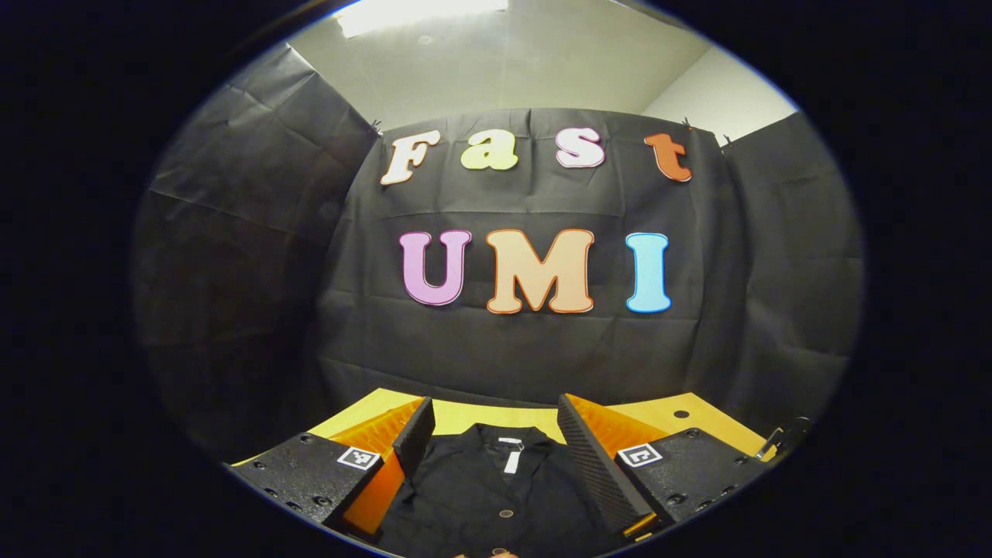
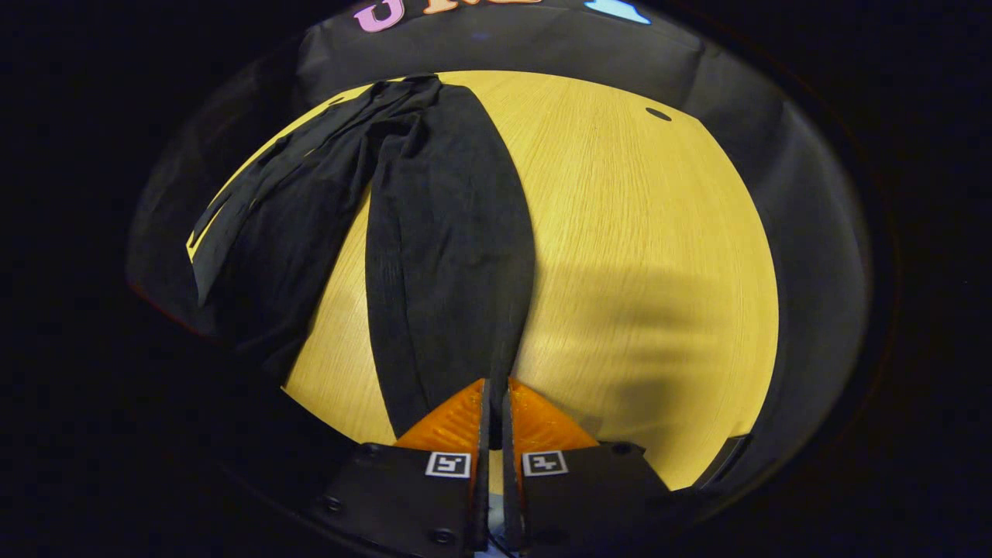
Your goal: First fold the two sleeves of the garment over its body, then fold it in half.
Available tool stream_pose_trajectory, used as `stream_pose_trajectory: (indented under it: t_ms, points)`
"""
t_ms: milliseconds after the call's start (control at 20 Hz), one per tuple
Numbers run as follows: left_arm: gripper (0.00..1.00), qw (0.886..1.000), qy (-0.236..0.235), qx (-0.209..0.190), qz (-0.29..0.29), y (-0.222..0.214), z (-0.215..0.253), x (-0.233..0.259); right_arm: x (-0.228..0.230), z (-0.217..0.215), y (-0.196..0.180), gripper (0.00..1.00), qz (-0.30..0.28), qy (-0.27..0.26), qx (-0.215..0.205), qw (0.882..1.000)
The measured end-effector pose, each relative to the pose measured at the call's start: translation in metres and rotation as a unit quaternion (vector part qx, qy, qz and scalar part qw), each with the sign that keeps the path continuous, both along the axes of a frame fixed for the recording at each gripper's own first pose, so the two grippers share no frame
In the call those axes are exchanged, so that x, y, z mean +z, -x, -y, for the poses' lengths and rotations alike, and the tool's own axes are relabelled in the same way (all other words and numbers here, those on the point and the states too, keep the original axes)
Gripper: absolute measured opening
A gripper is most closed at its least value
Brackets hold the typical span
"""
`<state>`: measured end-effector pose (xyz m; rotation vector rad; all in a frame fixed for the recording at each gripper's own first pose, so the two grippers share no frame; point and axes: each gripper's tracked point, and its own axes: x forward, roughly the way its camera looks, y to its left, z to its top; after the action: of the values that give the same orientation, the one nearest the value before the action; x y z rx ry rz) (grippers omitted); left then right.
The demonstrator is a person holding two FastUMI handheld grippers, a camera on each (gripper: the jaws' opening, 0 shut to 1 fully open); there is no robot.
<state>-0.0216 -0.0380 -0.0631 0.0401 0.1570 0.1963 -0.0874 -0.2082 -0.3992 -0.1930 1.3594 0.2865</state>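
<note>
A black buttoned garment (image 1: 496,488) lies on the yellow table (image 1: 465,418); in the left gripper view its collar and white neck tag sit between the fingers. My left gripper (image 1: 492,434) hovers open above the collar, touching nothing. In the right gripper view a long black sleeve (image 2: 449,256) stretches from the garment's body (image 2: 287,225) at the left down to my right gripper (image 2: 494,391). That gripper is shut on the sleeve's cuff edge, both fingers pressed together on the cloth.
Bare yellow table (image 2: 643,256) spreads to the right of the sleeve, with a small dark hole (image 2: 658,114) near its far edge. Black cloth walls close the booth behind and at both sides.
</note>
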Motion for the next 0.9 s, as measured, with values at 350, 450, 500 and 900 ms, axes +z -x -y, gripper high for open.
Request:
stream_pose_trajectory:
  t_ms: [350, 450, 500, 900]
  points:
    - [0.98, 1.0, 0.001, -0.02, 0.006, -0.009, -0.012, 0.003, 0.02, -0.014, -0.019, 0.03, 0.09, 0.005, -0.084, 0.992]
    - [0.95, 1.0, -0.002, -0.02, 0.008, -0.009, -0.025, 0.007, 0.041, -0.024, -0.039, 0.03, 0.131, -0.009, -0.11, 0.985]
    - [0.97, 1.0, -0.002, -0.021, 0.009, -0.01, -0.031, 0.01, 0.051, -0.03, -0.05, 0.02, 0.145, -0.013, -0.121, 0.982]
    - [0.95, 1.0, -0.017, -0.016, 0.016, -0.002, -0.081, 0.024, 0.139, -0.084, -0.128, 0.02, 0.262, -0.071, -0.171, 0.947]
